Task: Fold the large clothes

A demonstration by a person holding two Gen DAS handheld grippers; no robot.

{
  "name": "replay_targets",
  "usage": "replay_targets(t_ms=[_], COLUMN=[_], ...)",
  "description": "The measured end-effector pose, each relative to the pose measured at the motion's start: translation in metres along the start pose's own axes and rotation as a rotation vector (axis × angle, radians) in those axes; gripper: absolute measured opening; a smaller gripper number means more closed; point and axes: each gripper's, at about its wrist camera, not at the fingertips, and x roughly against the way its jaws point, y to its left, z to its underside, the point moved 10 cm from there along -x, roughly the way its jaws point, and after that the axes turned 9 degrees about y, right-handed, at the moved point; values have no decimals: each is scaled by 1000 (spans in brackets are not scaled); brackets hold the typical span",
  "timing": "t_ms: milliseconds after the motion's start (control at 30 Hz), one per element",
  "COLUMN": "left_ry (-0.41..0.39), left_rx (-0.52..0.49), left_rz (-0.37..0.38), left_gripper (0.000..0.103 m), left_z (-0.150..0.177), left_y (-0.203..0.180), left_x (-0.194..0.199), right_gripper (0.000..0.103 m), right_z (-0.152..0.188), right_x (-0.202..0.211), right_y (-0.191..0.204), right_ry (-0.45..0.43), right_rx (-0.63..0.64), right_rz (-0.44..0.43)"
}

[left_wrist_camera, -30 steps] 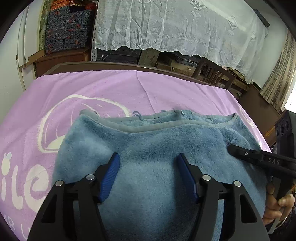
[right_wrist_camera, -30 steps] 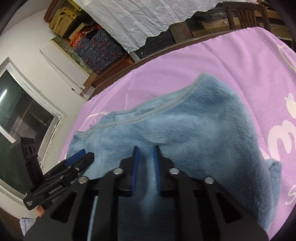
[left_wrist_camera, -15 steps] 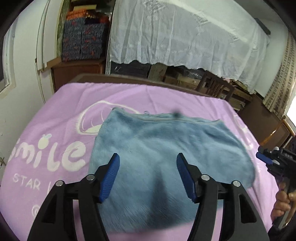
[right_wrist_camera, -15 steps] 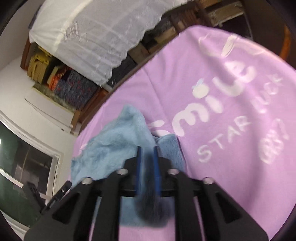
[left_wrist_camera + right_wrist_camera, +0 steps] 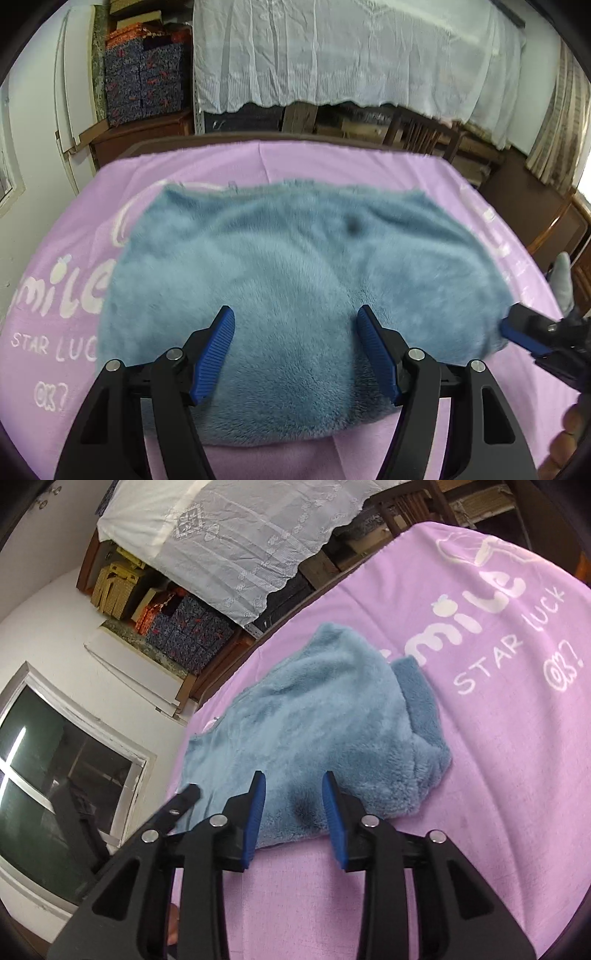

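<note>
Folded blue fleece garment (image 5: 295, 280) lies on purple desk cover (image 5: 480, 738), long axis 9-to-3, at 12 o'clock of left tongs (image 5: 295, 354), wide, empty. Right tongs (image 5: 293, 819) parted, empty, at its near-right edge.

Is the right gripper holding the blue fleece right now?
No, the right gripper is open, its fingers apart above the blue fleece.

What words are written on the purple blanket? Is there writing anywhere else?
"smile" in big white letters on the purple blanket, its first letter partly hidden by the blue fleece.
"STAR LUCK" below it on the blanket.
"OK?" below that, in outlined letters.
The patterned boxes are too small to read; no other writing shows.
</note>
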Motion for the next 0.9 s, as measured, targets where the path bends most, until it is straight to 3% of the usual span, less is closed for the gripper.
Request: replay_targets(t_ms=[200,333,500,667,900], left_ry=[-21,-11,-12,-13,-14], left_rx=[-78,-54,-49,-48,-49], left_rz=[-94,-59,-55,-51,-53], left_gripper=[72,72,72,72,73], left_z=[11,11,11,11,11], left_y=[-4,-1,-1,0,0], left_x=[-13,-15,-14,-13,-13], right_gripper=[31,32,56,65,66], right_z=[6,11,29,41,35], right_x=[-12,-10,-3,-5,-9], right_y=[-17,-22,-24,-29,-46], right_ry=[38,45,47,56,16], right_rx=[-55,-80,-89,-116,-202], right_rz=[2,-6,6,18,37])
